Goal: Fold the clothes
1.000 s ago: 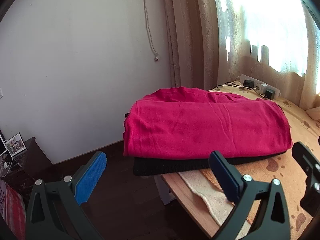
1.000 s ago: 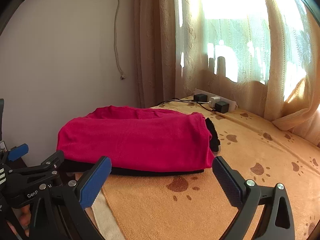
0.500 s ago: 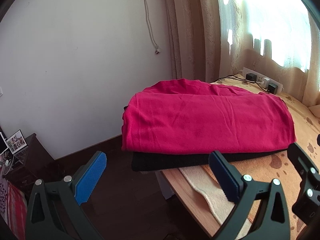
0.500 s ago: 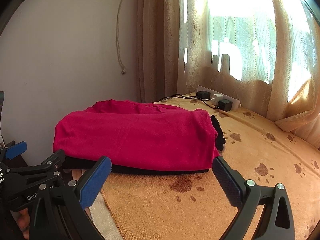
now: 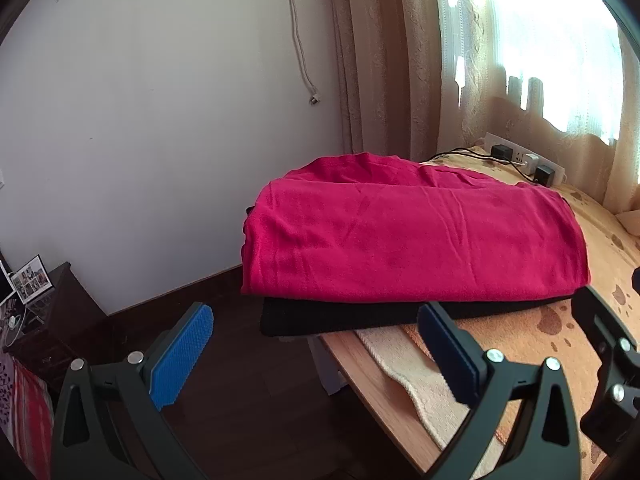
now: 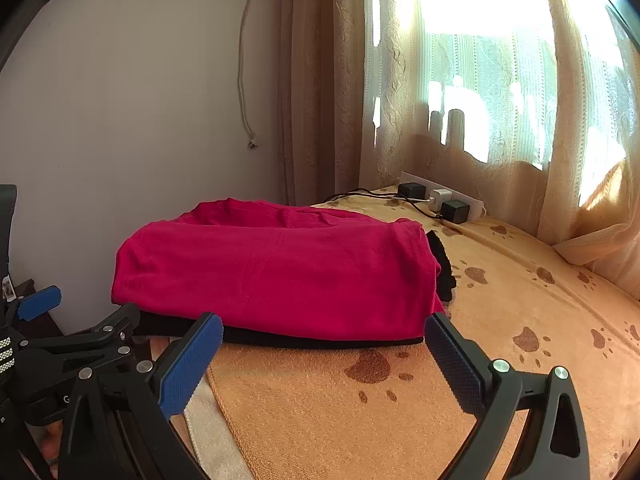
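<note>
A folded crimson garment [image 5: 416, 240] [image 6: 280, 268] lies on top of a folded black garment [image 5: 360, 316] [image 6: 320, 340] at the table's left end. The black one juts a little past the table edge. My left gripper [image 5: 316, 344] is open and empty, hovering in front of the stack's left corner, partly over the floor. Open and empty too, my right gripper [image 6: 324, 356] hangs just in front of the stack's near edge, above the cloth. In the right wrist view the left gripper [image 6: 60, 344] shows at the far left.
An orange paw-print cloth [image 6: 520, 320] covers the wooden table [image 5: 360, 364]. A white power strip [image 6: 440, 196] with plugs and cables sits at the back by the curtains [image 6: 320, 80]. Dark floor [image 5: 240, 380] and a small dark cabinet [image 5: 44, 320] lie to the left.
Both grippers have crept a little closer to the stack, which looks larger and lower in both views. The garments have not moved and both grippers stay open.
</note>
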Demonstrator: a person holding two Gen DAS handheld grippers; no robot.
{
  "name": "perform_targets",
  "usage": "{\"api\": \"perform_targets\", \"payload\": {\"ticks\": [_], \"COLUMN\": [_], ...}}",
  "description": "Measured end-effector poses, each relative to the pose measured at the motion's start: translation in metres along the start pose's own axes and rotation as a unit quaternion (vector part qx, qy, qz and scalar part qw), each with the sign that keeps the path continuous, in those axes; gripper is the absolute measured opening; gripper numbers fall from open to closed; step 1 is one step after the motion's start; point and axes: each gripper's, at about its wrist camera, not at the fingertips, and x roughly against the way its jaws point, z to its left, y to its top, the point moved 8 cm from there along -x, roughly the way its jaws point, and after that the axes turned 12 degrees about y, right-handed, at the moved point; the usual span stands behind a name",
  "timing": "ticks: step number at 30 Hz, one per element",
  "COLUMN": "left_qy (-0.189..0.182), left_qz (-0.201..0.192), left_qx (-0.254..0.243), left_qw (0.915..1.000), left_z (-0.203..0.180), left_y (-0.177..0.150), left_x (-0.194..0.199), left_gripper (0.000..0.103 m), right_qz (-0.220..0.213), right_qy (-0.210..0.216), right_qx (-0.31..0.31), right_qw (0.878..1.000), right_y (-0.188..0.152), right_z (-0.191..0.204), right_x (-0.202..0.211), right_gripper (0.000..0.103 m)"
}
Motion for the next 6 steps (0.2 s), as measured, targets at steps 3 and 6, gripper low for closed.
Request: {"api": "perform_targets", "payload": {"ticks": [3, 6], "left_qy": [-0.005, -0.011], "left_qz": [0.003, 0.01], "left_qx": [-0.005, -0.01], "left_qw": [1.0, 0.9998], "left_z": [-0.0025, -0.0057], "left_y": [-0.0004, -0.002], "left_x": [0.0001, -0.0015], "left_gripper": [0.103, 0.103], "right_qz": [-0.001, -0.001], "right_qy": [-0.001, -0.001], "right_qx": [-0.001, -0.001], "right_qw": [1.0, 1.0], "right_y": [0.0002, 0.0], "right_z": [0.0, 0.0], "right_x": [0.0011, 0.0018], "right_gripper": [0.103, 0.103]}}
